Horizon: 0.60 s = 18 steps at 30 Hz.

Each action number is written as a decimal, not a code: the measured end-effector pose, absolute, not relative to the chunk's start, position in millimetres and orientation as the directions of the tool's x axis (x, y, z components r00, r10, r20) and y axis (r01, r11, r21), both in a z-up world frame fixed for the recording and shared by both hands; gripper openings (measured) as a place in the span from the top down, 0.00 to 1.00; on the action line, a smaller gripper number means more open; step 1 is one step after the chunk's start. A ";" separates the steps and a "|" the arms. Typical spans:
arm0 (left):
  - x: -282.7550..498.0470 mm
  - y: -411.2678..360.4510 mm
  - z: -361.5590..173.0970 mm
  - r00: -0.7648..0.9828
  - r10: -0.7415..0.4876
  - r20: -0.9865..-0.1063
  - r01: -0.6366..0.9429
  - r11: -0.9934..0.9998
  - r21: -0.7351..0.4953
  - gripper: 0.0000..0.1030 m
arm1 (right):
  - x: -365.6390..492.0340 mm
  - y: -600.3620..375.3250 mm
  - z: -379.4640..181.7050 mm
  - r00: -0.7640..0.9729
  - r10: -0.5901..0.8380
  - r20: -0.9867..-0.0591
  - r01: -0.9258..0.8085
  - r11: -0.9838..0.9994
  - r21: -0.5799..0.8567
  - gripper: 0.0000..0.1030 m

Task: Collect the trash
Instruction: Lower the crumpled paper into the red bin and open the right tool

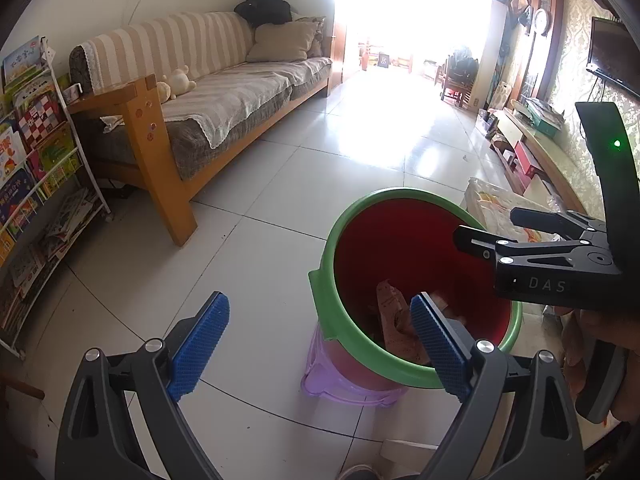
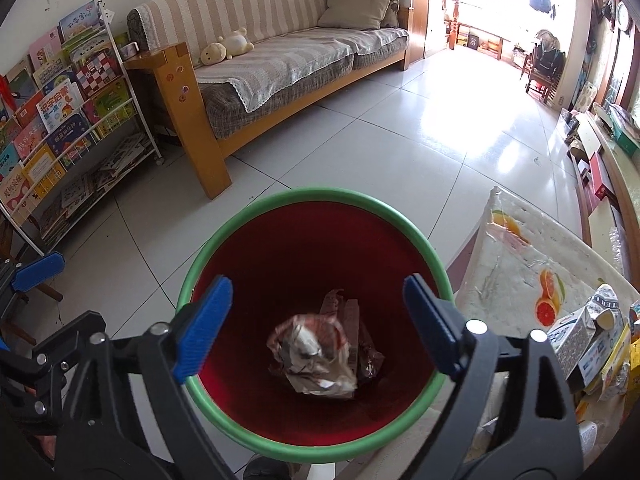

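Note:
A red trash bin with a green rim (image 2: 308,196) stands on a purple stool (image 1: 320,376) on the tiled floor. Crumpled wrappers (image 2: 316,352) lie at its bottom, also seen in the left wrist view (image 1: 394,316). My right gripper (image 2: 316,324) is open and empty, directly above the bin's mouth; it also shows in the left wrist view (image 1: 486,226). My left gripper (image 1: 320,344) is open and empty, just left of the bin, with its right pad (image 1: 432,340) over the rim. More trash, cartons and wrappers (image 2: 592,340), lies on the table at right.
A small table with a fruit-print plastic cover (image 2: 516,264) stands right of the bin. A wooden sofa (image 2: 280,64) and a book rack (image 2: 68,120) line the left wall. A TV bench (image 1: 552,152) runs along the right wall.

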<state>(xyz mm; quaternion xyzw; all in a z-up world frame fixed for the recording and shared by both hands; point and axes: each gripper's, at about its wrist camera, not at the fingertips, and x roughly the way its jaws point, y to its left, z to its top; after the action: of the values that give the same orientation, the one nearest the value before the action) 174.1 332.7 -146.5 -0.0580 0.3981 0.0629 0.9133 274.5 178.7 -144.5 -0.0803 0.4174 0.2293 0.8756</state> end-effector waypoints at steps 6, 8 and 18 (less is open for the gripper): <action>174.4 323.1 -141.4 0.685 0.061 -0.726 -0.146 0.988 -0.055 0.11 | 271.9 169.1 -140.7 0.557 0.323 -0.765 -0.457 0.888 0.042 0.04; 173.4 318.4 -138.7 0.687 0.061 -0.724 -0.143 0.988 -0.052 0.11 | 270.6 163.1 -137.6 0.563 0.321 -0.762 -0.449 0.892 0.044 0.04; 174.4 274.7 -118.7 0.708 0.036 -0.705 -0.090 0.995 -0.039 0.08 | 246.9 108.3 -111.7 0.608 0.315 -0.729 -0.406 0.912 0.056 0.04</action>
<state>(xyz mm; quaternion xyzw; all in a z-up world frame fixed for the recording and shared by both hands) 174.4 274.7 -118.7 -0.0355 0.3806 0.0343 0.9234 246.9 108.3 -111.7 -0.0576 0.3944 0.2012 0.8948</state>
